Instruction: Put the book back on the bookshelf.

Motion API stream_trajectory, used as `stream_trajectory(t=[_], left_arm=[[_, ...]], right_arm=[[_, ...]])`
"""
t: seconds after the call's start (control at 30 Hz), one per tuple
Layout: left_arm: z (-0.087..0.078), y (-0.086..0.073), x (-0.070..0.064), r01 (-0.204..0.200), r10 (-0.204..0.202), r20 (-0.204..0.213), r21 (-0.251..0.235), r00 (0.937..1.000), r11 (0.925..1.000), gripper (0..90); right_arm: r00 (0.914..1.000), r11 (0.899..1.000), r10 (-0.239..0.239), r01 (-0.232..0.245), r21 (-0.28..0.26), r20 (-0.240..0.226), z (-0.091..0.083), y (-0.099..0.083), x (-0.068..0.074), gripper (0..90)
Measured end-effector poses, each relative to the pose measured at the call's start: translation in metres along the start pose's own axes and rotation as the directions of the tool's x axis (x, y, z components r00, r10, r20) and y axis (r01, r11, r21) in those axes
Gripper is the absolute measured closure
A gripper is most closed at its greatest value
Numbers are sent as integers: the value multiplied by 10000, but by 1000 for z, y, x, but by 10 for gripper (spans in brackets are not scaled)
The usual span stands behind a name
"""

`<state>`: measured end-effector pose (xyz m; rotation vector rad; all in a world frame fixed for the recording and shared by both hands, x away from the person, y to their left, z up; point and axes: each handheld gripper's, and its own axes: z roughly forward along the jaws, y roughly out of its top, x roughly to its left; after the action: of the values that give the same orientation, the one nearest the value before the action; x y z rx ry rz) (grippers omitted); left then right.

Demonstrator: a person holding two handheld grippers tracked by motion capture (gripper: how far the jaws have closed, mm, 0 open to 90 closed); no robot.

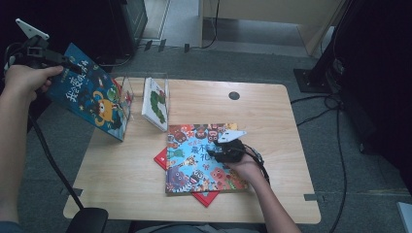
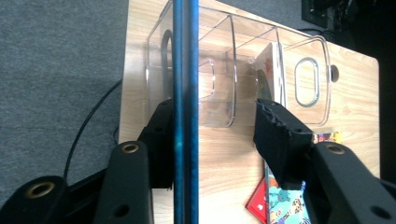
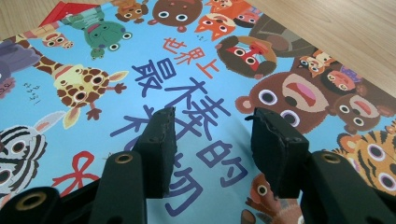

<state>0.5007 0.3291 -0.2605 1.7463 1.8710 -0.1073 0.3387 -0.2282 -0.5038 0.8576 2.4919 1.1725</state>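
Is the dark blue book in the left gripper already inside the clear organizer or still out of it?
Out. The left gripper holds the dark blue book in the air at the clear organizer's left end, above the table.

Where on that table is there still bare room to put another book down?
The table's right side, past the animal book, is bare wood, as is the near-left corner below the clear organizer. The middle is crowded: the animal book lies on a red book under the right gripper, with a caterpillar book standing behind.

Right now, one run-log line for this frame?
left gripper: holds blue book above clear organizer, grip unclear | right gripper: jaws open over animal-cover book | white book: in organizer | red book: underneath
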Motion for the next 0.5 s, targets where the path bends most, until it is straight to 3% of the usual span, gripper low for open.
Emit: stream_trajectory(t=[0.3, 0.5], left_arm=[[-26, -10, -2, 17, -16, 38, -244, 10000, 9997, 484], [-49, -20, -11, -138, 127, -347, -321, 9993, 9994, 471]], right_arm=[[10000, 10000, 47, -47, -11, -40, 0, 0, -1, 503], [10000, 10000, 15, -15, -27, -22, 0, 0, -1, 504]])
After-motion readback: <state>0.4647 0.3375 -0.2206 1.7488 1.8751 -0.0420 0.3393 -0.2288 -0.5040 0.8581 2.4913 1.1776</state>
